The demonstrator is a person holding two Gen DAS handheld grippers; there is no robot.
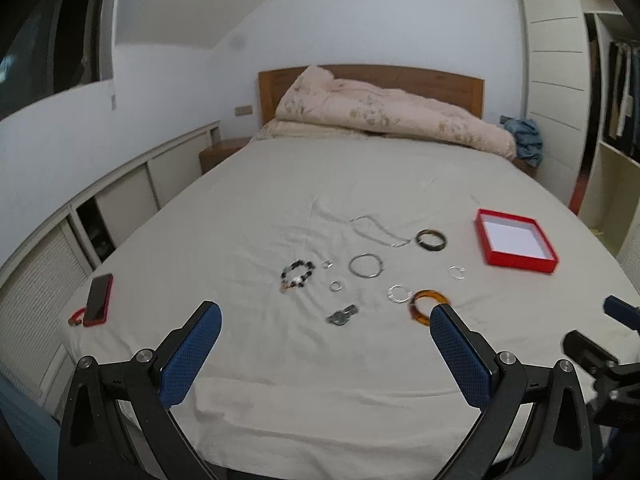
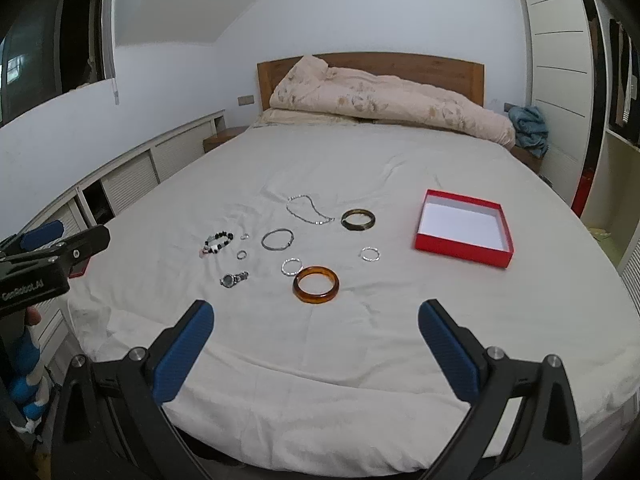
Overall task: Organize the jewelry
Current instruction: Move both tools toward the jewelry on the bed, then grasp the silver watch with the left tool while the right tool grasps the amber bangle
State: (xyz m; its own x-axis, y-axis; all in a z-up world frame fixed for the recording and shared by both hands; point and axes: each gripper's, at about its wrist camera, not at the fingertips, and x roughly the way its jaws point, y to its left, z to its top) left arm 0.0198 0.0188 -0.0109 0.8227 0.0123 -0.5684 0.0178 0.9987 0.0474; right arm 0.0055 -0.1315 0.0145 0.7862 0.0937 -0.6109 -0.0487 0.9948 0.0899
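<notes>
Several pieces of jewelry lie spread on the white bed sheet [image 2: 360, 352]: an amber bangle [image 2: 316, 284] [image 1: 420, 314], a dark bangle [image 2: 358, 219] [image 1: 431, 239], a silver chain necklace [image 2: 308, 209] [image 1: 378, 230], a large silver hoop [image 2: 277, 239] [image 1: 365, 265], a beaded bracelet [image 2: 218, 242] [image 1: 297, 275], a wristwatch [image 2: 233, 279] [image 1: 341, 315] and small silver rings. A red open box [image 2: 464, 227] [image 1: 516, 245] with a white inside sits to the right. My left gripper [image 1: 326, 320] and my right gripper [image 2: 316, 316] hover open above the bed's near edge, holding nothing.
A red phone [image 1: 99, 299] lies at the bed's left corner. A folded quilt [image 2: 384, 104] rests against the wooden headboard [image 2: 400, 64]. Low white cabinets [image 2: 132, 180] run along the left; a wardrobe [image 2: 560, 80] stands on the right. The other gripper [image 2: 44, 264] shows at the left edge.
</notes>
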